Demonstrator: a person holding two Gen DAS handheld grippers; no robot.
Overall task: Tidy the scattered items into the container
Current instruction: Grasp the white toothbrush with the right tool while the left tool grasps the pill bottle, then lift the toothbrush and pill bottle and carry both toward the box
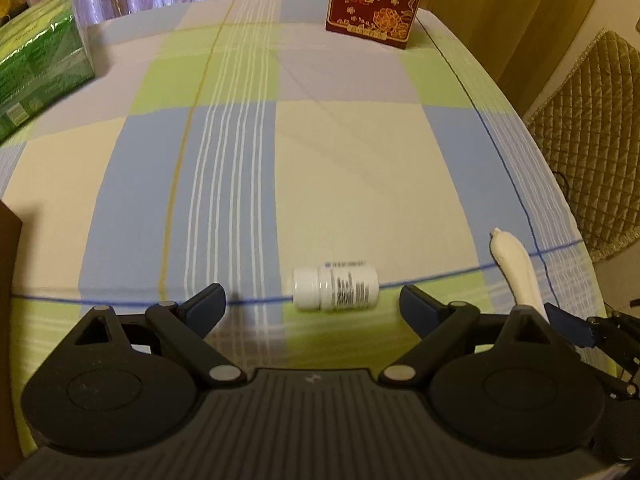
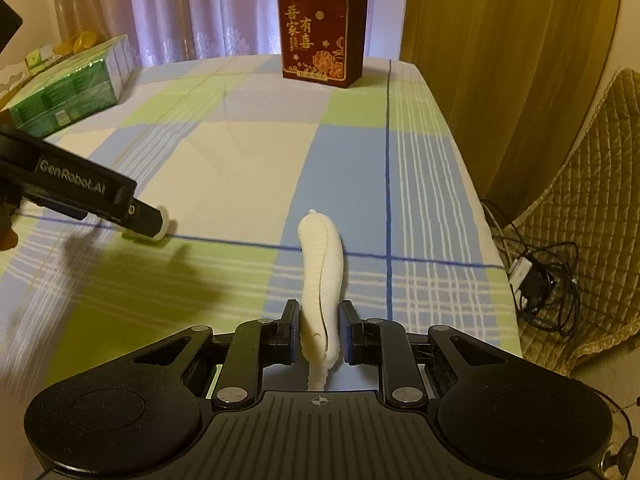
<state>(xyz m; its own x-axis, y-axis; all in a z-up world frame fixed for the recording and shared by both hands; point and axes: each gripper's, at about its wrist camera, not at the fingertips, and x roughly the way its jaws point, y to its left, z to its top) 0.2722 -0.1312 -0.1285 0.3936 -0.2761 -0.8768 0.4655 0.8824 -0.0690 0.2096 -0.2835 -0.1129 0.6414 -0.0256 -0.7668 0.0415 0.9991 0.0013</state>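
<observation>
The left gripper [image 1: 313,304] is wide open, low in the left wrist frame. A white bottle [image 1: 335,289] lies on its side on the checked cloth [image 1: 224,152] between the two fingers, a bit ahead of them — not touching. The right gripper [image 2: 319,334] sits low in the middle of its frame and is closed on a long white toy [image 2: 321,276] that sticks up toward the center. The red box [image 2: 318,36] stands open at the top of the frame, far from both. A green pack [image 1: 38,64] sits at upper left.
</observation>
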